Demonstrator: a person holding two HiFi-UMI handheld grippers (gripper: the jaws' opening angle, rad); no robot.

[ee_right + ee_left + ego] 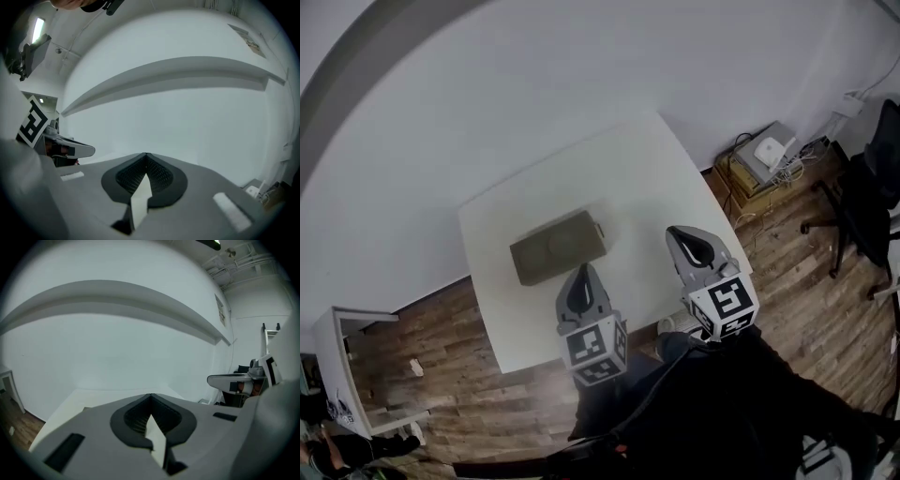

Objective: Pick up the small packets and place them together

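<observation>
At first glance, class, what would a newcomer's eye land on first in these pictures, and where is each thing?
A white table stands by a white wall, with an olive-grey box lying near its middle. Nearer the camera, over the table's near side, the left tool and right tool hover side by side. Both are shut and empty, and each carries a cube with square markers.

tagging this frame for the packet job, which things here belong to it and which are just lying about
Job in hand:
left gripper, fingers shut, empty
right gripper, the same
white table
grey-green box on it, probably; no packets show

Lying about:
cardboard box on the floor, white device on top
office chair
white cabinet
</observation>
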